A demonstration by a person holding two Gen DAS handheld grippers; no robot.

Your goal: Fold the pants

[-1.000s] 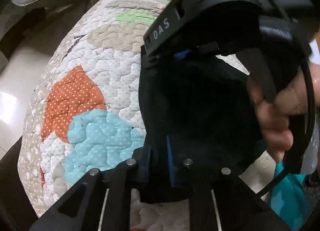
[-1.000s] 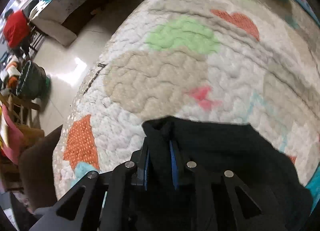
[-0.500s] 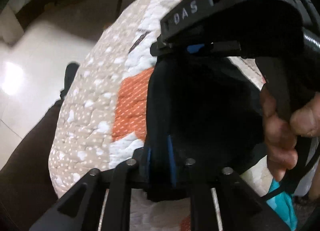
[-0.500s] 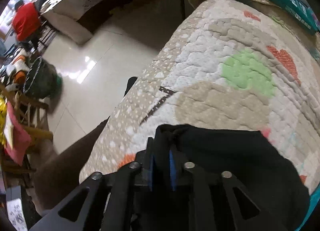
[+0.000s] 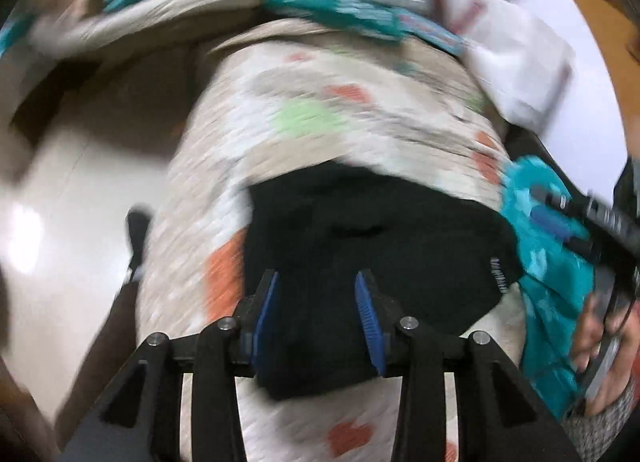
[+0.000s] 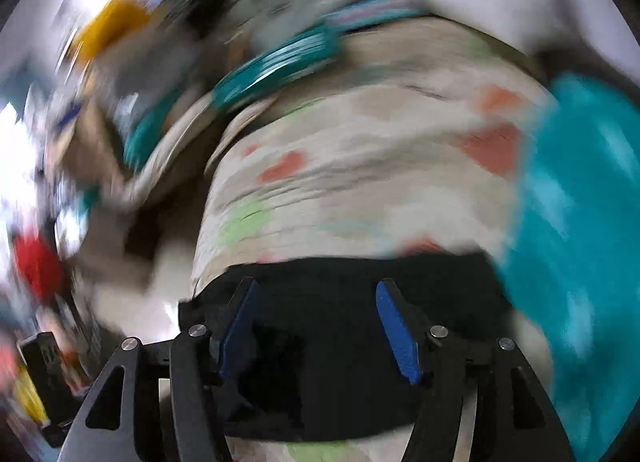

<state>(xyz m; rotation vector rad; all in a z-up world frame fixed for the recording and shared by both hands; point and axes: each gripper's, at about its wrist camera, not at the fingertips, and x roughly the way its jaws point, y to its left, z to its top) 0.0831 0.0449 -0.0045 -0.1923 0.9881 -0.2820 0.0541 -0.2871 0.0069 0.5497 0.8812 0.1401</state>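
The left gripper point(image 5: 316, 290) stood with its blue pads point(image 5: 266, 310) spread wide apart, holding nothing, poised over the black pants point(image 5: 372, 238). The right gripper point(image 6: 318, 316) was likewise wide open and empty, its fingers also over the dark cloth. The pants lay bunched in a compact heap on the patterned quilt point(image 5: 320, 118), toward its near end. A teal cloth point(image 5: 548, 262) touched the heap's right edge, and in the left view the right gripper's body point(image 5: 600, 218) showed above that cloth at the frame's right edge, a hand point(image 5: 604, 338) wrapped around it. Both views were smeared by motion blur. Pale floor point(image 5: 60, 222) lay to the left of the quilt.
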